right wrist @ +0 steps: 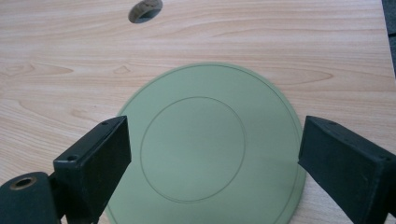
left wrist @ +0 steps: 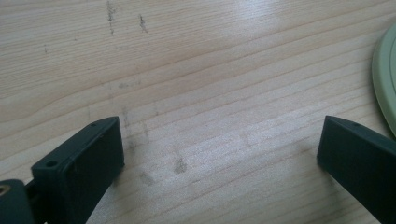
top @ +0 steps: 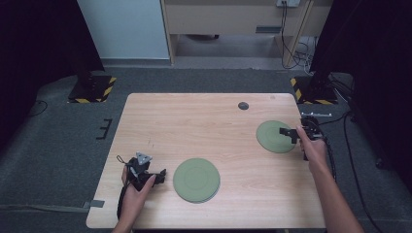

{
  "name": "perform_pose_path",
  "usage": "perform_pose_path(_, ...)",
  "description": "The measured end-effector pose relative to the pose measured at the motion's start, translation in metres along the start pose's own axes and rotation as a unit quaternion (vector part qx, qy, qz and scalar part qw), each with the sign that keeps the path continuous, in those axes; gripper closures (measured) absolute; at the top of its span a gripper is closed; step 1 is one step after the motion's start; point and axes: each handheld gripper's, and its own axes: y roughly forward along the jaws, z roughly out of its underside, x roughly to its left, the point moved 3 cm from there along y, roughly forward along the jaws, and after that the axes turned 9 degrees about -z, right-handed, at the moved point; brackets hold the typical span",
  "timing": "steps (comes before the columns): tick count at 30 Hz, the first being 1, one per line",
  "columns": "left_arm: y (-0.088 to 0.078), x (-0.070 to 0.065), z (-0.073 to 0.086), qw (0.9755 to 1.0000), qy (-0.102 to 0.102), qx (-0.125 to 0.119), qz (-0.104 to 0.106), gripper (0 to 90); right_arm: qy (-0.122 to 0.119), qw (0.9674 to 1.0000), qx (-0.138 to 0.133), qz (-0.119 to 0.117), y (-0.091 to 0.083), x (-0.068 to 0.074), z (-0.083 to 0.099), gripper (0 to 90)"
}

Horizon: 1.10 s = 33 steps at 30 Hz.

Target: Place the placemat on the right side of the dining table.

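A wooden bench (top: 209,121) carries two flat green discs. The near disc (top: 196,179) lies toward the front edge, about mid-width; in the high view it looks like two discs stacked, a second rim peeking out at its lower right. The far disc (top: 275,136) lies near the right edge, with a raised ring marked on its face. A small dark round hole (top: 243,105) sits in the benchtop beyond it.

The left tool (top: 156,175), held in the left hand (top: 137,190), rests low at the front left, just beside the near disc and apart from it. In the left gripper view its jaws stand wide apart over bare wood, and the pale green rim of the near disc (left wrist: 385,70) shows at the right edge, outside the right jaw.

The right tool (top: 290,134), held in the right hand (top: 313,148), reaches in from the right edge over the far disc. In the right gripper view its jaws are spread wide, one at each side of the far disc (right wrist: 205,140), which lies between them and ahead; whether either jaw touches it cannot be told. The hole (right wrist: 145,10) shows beyond.
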Motion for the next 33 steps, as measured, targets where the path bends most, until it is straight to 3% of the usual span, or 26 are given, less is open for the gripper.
perform_pose_path(5, 0.0, 0.0, 0.0, 1.0, 0.001, -0.001, -0.001, 0.3, -0.014, 0.9999, -0.003, 0.003, 0.001, 0.01, 0.0, 10.0)
perform_pose_path(8, 0.0, 0.0, 0.0, 1.0, 0.002, -0.001, 0.0, 0.4, -0.021, 0.9998, -0.001, -0.006, 0.003, 0.017, 0.001, 9.4)
perform_pose_path(17, 0.0, 0.0, 0.0, 1.0, 0.003, -0.001, 0.001, 0.4, -0.062, 0.9981, -0.008, -0.001, 0.008, 0.034, 0.005, 9.6)
perform_pose_path(33, 0.0, 0.0, 0.0, 1.0, 0.005, -0.001, 0.003, 0.4, -0.094, 0.9954, 0.011, -0.017, 0.014, 0.06, 0.022, 8.9)
